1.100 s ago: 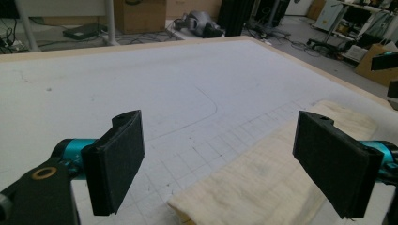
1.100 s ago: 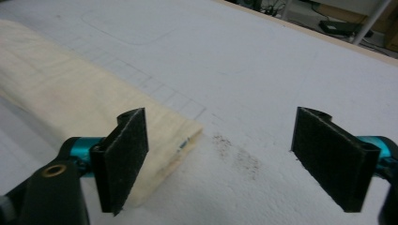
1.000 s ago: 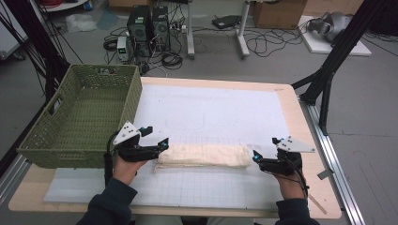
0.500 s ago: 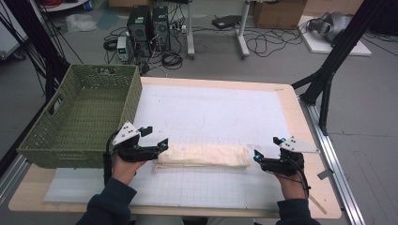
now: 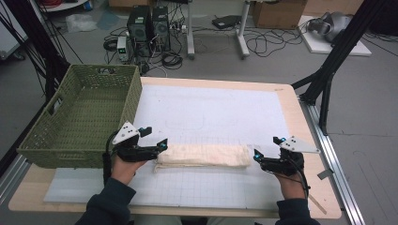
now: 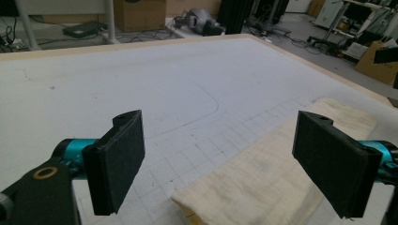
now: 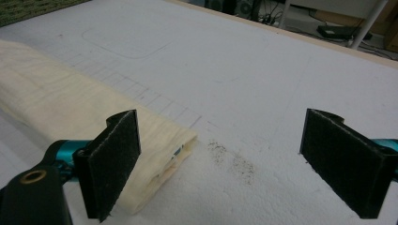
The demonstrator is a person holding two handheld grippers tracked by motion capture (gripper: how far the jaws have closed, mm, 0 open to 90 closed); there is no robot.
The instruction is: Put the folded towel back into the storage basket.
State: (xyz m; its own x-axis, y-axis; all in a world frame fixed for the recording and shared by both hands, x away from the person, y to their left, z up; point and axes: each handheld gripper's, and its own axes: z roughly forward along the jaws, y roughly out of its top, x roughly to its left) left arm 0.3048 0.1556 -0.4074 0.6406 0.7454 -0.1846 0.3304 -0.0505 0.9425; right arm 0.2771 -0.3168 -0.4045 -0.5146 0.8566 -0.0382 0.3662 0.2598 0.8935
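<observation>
No writing or label reads anywhere – the white mat (image 5: 211,112) under my hands carries only a faint printed grid and a curved outline.

I hold my left gripper (image 5: 159,146) low over the mat, lying nearly level and pointing toward the left end of the folded cloth (image 5: 204,155), just beside it. In the left gripper view its jaws stand wide apart with nothing pinched; the cloth's (image 6: 263,183) near corner lies on the mat between and below them. My right gripper (image 5: 256,156) lies just as low and level at the other end, pointing back at the cloth. Its jaws are released too – in the right gripper view the cloth's (image 7: 70,108) folded end sits by the left pad, with bare mat and a scatter of dark specks (image 7: 230,159) between the pads.

The cloth is a long cream strip lying flat across the near part of the mat, between my two grippers. Beyond it the mat is open all the way to the table's (image 5: 291,101) far edge. The green woven basket (image 5: 80,117) stands at the table's left side, close behind my left gripper.
</observation>
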